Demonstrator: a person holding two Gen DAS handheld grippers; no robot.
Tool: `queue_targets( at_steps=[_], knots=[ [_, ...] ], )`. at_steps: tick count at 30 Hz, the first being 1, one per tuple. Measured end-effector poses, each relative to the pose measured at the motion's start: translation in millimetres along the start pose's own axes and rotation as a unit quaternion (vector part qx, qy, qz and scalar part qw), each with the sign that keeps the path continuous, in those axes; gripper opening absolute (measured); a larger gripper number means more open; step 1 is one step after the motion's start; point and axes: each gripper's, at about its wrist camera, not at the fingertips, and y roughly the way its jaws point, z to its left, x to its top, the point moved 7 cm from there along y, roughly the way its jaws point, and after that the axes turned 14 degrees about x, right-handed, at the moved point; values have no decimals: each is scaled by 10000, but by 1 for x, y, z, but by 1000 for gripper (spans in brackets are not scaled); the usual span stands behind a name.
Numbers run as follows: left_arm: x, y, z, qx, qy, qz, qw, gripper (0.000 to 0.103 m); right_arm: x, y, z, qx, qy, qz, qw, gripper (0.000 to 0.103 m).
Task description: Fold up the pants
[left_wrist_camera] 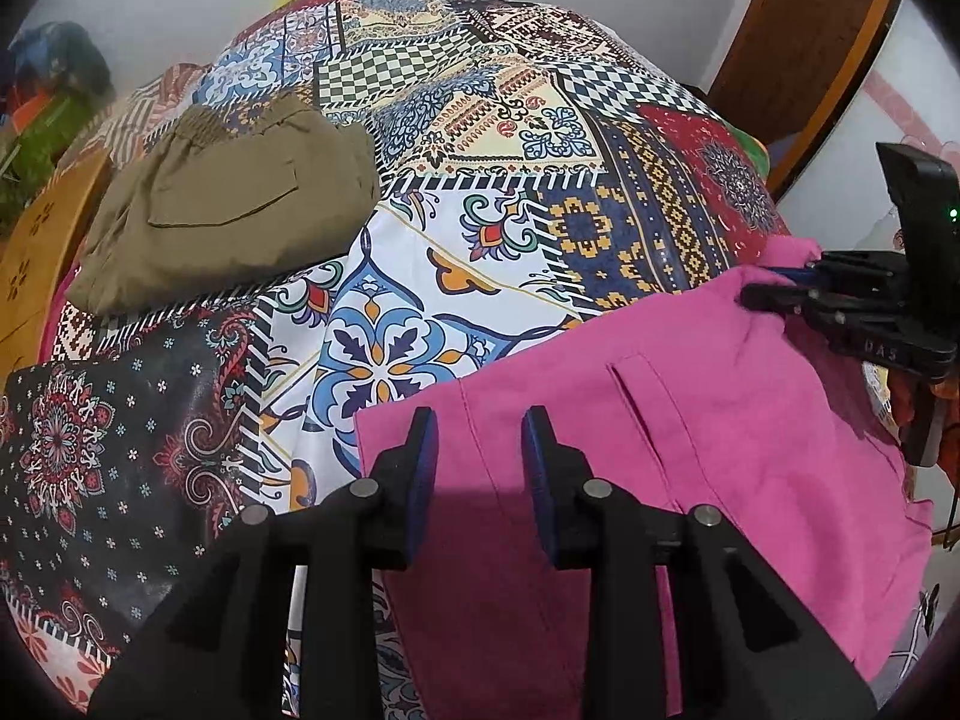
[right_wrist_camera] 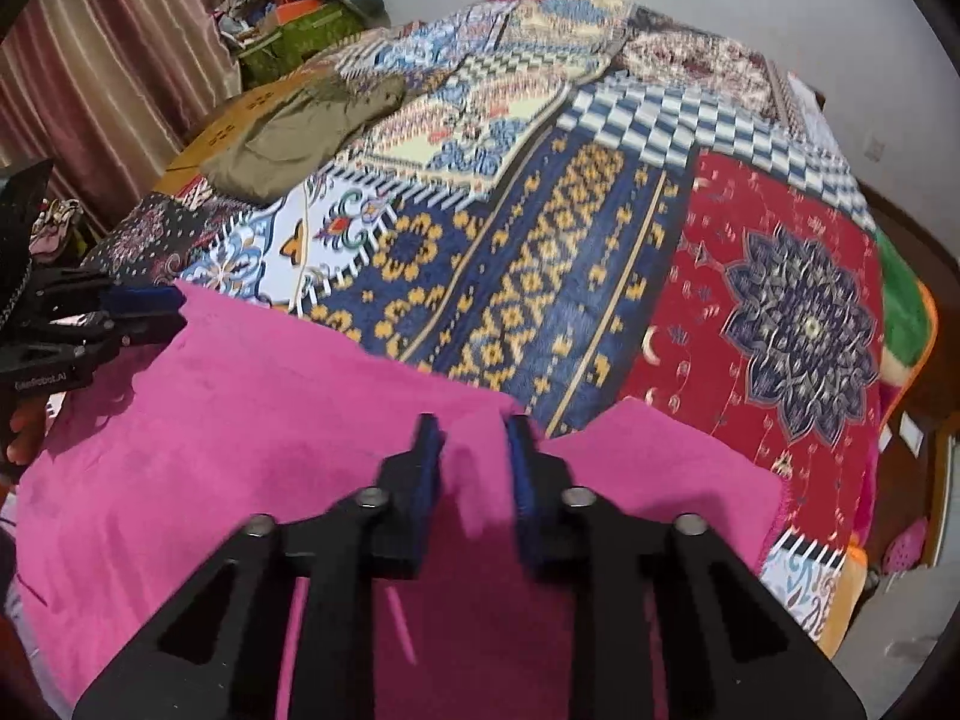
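Soft, even indoor light; heavy fisheye bending at edges, right wrist view motion-blurred.

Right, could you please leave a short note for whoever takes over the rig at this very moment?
Left gripper: appears pinched on the near-left edge of the pink pants.
Right gripper: closed on a raised ridge of the same pants at their far edge.
The pink pants lie on the near side of the patterned bedspread.
The olive pants sit folded at the far left, untouched.
Done: the olive pair is folded and both grips are on the pink pair.
Left: fold the pink pants over, flatten them and let go.
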Motion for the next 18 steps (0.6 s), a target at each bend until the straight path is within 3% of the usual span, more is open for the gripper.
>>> queue_targets(
  at_steps=[8,10,12,15,18],
  knots=[
    [1,3,3,-1,-70,-10,10000,31,27,-6,-9,-106,76,-536,9985,12],
    [1,3,2,28,-51,-26,10000,31,34,-8,-16,-295,136,-622,9975,12],
    [1,3,1,74,-3,-47,10000,31,43,-22,-32,-768,274,-884,9927,12],
    [1,3,0,98,38,-75,9999,31,48,-44,-47,-597,641,-1203,9889,12],
    [2,4,2,32,-36,-54,10000,32,41,-53,-50,-587,585,-1083,9907,13]
  ],
)
